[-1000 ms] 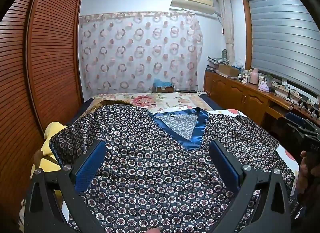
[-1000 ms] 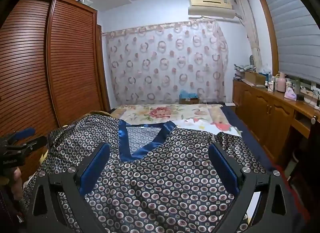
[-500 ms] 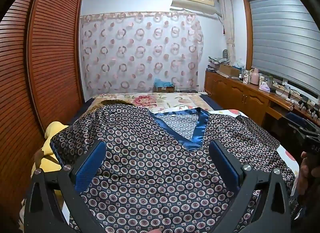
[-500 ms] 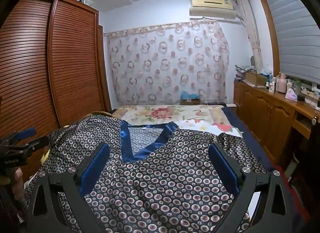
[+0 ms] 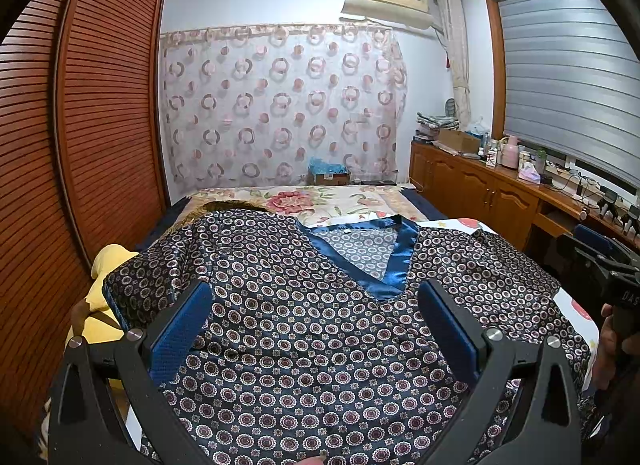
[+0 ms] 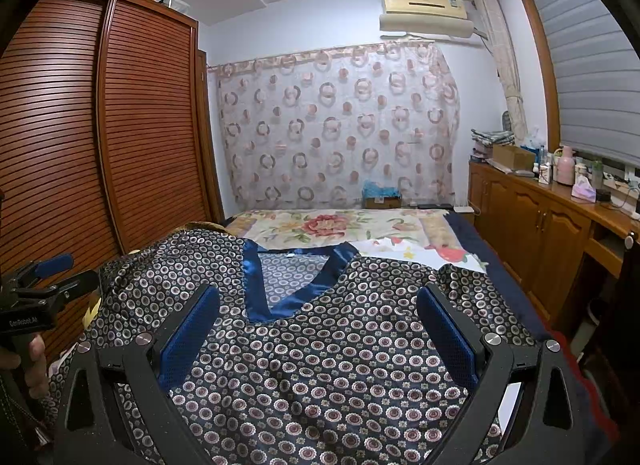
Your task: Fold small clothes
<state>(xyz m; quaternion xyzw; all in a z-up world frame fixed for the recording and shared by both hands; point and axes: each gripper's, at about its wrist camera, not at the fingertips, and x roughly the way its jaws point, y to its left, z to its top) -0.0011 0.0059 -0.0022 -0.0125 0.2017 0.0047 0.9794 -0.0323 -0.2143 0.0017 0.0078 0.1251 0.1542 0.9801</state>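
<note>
Satin top (image 5: 320,345), dark w/ small ring print and blue V-neck trim (image 5: 394,261), lies spread flat on the bed (image 5: 344,201), neck at the far end, hem at the near end under both tools. Long axis runs near-to-far; sleeves spread left and right. Left gripper (image 5: 316,329) hovers over the near-left part of the body, jaws wide apart, nothing between them. Right gripper (image 6: 320,329) same over the near-right part, jaws apart, empty. Top sits directly below and ahead of both tools; contact w/ cloth can't be told. Left sleeve (image 5: 144,281) is nearer the left gripper, right sleeve (image 6: 472,285) nearer the right. Prob next: each side drops to a sleeve or side edge and folds inward. Satin looks slippery, may slide in the pinch.
</note>
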